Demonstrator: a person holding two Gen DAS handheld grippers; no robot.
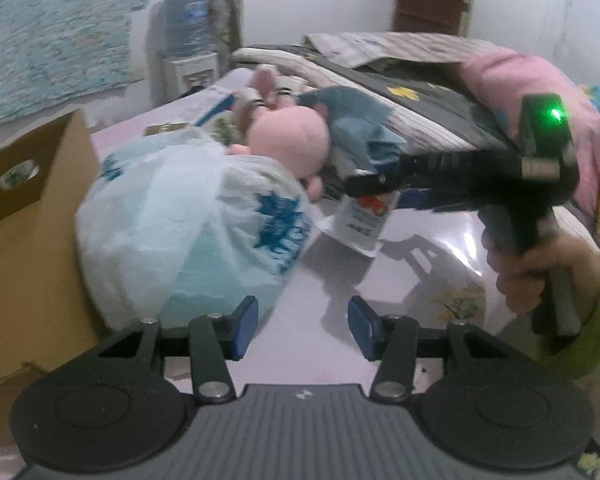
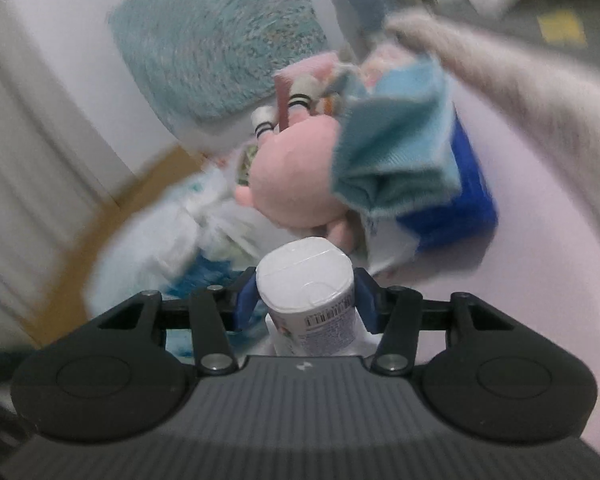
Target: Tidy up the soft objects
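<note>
Shiny lilac table (image 1: 420,248) with a plastic bag (image 1: 188,232) and pink plush (image 1: 288,136) on it. Right gripper (image 2: 306,294) is clamped on a white wipes pack (image 2: 308,292); left gripper (image 1: 303,322) hangs apart, empty, near the bag.

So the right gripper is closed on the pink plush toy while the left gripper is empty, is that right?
Not quite. The right wrist view shows the right gripper closed on a white packet; the pink plush toy lies beyond it. The left gripper is empty.

We're seeing a water dispenser (image 1: 191,36) standing by the wall, a cardboard box (image 1: 28,216) sitting at the left, and a blue speckled mat (image 1: 56,28) leaning up behind it.
</note>
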